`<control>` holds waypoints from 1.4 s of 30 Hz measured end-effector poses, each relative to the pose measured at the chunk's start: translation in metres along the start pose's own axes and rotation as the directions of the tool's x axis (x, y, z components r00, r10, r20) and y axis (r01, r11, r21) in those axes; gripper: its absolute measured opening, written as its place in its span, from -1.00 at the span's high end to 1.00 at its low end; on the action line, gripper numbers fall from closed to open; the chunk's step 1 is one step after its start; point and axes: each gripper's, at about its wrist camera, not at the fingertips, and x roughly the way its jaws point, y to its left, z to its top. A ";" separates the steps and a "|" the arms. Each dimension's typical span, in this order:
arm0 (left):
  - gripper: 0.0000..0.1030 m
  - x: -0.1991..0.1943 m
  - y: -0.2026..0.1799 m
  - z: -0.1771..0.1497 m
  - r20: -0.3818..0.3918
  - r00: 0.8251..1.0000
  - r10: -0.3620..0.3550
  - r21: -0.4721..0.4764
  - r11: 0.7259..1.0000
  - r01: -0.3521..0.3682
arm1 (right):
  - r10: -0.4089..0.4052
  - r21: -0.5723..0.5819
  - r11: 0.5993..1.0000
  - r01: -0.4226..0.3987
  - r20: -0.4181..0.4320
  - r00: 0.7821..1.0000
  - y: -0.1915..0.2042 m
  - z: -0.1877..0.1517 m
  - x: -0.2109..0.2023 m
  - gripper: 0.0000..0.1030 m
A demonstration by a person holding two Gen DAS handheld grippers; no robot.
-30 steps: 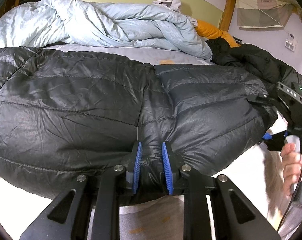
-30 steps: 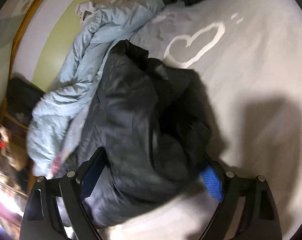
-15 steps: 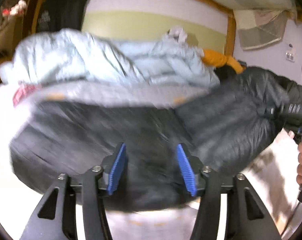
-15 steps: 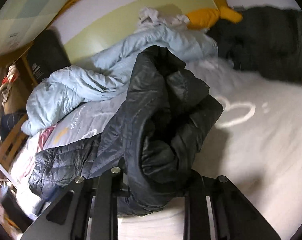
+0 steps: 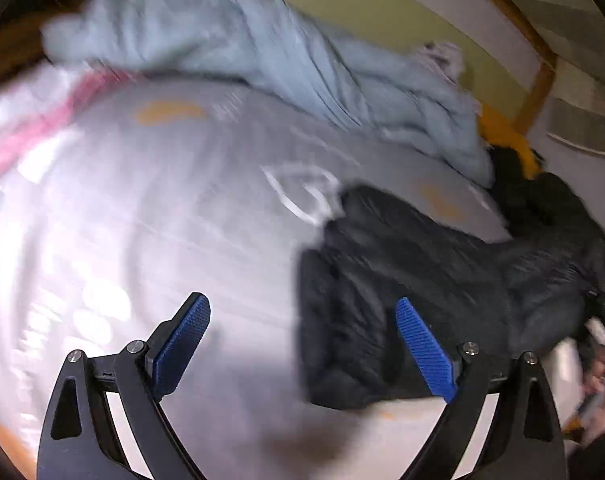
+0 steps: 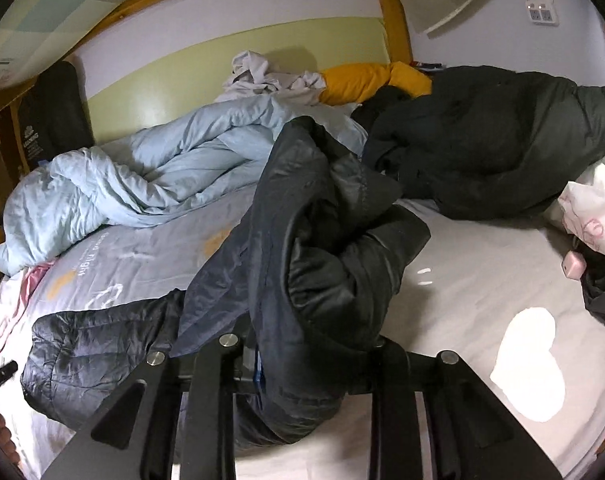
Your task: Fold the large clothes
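Left-wrist view, badly blurred, shows the left gripper (image 5: pixel 302 344) just sprung wide and apparently empty, while the right gripper (image 6: pixel 314 364) lifts a pinched bunch of the black down jacket (image 6: pixel 322 248) off the bed (image 6: pixel 482 280).

Your left gripper (image 5: pixel 302 344) has let go of the black puffer jacket (image 5: pixel 402 280); its jaws, pinched on the hem a second ago, have just been opening and now stand wide with nothing pressed between the blue pads (image 5: pixel 182 340). Your right gripper (image 6: pixel 302 360), which stood wide around the bunched jacket (image 6: pixel 322 240), has closed on it and lifted it off the bed sheet (image 6: pixel 482 272); the jacket now hangs draped from those jaws.
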 end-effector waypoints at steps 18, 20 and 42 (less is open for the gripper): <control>0.63 0.005 -0.051 -0.022 0.006 0.998 -0.064 0.133 0.989 0.062 | 0.144 -0.281 0.956 -0.079 0.222 0.964 0.089 -0.013 -0.070 0.43; 0.64 0.006 -0.051 -0.024 -0.014 0.997 -0.082 0.130 0.988 0.083 | 0.168 -0.332 0.939 -0.086 0.229 0.959 0.117 -0.016 -0.080 0.42; 0.62 0.016 -0.050 -0.018 -0.064 0.989 -0.132 0.094 0.986 0.137 | 0.443 -0.487 0.736 -0.470 -0.178 0.879 0.263 -0.102 -0.013 -0.28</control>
